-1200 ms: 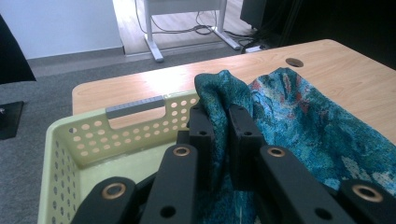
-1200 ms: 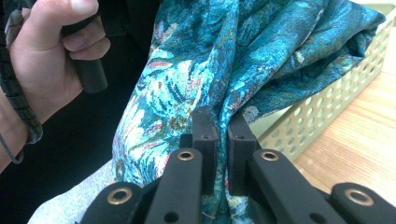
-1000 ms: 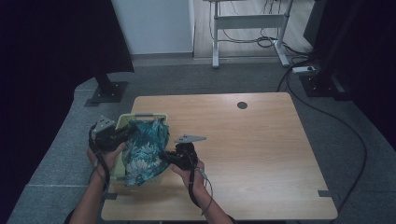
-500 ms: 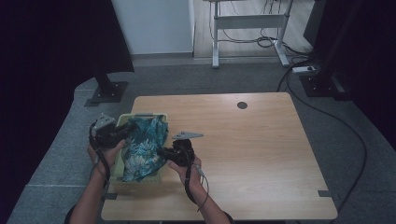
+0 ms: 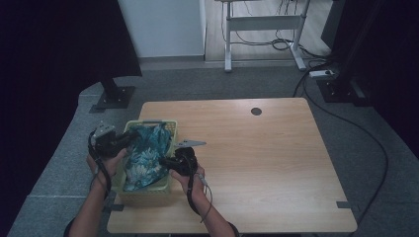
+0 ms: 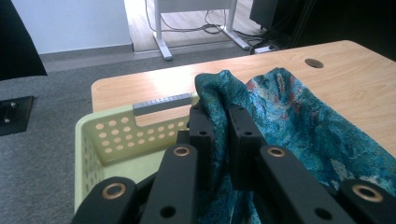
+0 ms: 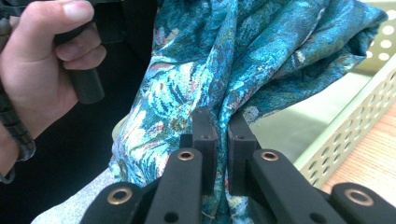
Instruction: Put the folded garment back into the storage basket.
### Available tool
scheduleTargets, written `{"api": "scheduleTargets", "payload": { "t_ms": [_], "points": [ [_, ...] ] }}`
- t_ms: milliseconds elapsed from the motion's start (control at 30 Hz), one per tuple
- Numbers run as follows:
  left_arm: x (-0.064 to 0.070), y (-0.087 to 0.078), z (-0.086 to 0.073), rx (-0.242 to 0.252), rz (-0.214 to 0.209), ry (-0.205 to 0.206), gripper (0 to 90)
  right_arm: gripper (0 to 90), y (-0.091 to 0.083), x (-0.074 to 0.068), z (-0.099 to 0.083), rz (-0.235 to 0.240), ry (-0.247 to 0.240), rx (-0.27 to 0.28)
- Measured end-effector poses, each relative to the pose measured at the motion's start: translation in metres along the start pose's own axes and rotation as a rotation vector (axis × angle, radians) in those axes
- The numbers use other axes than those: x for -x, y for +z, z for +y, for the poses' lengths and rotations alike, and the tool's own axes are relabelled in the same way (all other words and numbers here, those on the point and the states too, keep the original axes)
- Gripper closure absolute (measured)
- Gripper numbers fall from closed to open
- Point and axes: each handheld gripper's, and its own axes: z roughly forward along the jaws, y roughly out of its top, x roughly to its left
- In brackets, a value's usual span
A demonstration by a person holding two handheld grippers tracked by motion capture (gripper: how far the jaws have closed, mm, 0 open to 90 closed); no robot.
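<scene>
The left gripper [image 6: 219,119] is clamped on the upper fold of the teal patterned cloth [image 6: 299,126]; the right gripper [image 7: 218,128] pinches a lower fold. The cloth hangs over the pale green perforated basket [image 5: 170,129] at the desk's [image 5: 276,163] near-left corner. Lowering both grippers evenly should keep loose edges inside the rim.

Wooden desk [image 5: 276,163] seen from above, with a round hole [image 5: 256,111] near the far edge. Pale green basket [image 5: 148,190] at the near left corner, holding a teal patterned cloth [image 5: 146,155]. Left tool [image 5: 129,138] at the cloth's upper left part, right tool [image 5: 165,162] at its right edge, both touching fabric. Forearms entering from the bottom. Grey carpet and cables beyond.
</scene>
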Motion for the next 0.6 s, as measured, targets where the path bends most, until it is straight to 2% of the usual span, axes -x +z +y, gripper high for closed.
{"api": "scheduleTargets", "payload": {
  "t_ms": [333,600],
  "points": [
    [-0.01,-0.006,0.0,0.006,0.02,-0.004,81.9,84.0,0.011,-0.004,0.003,0.003,0.0,0.001],
    [-0.014,-0.005,0.0,0.007,0.024,-0.008,81.9,84.0,0.016,-0.004,0.003,0.008,0.003,0.008]
  ]
}}
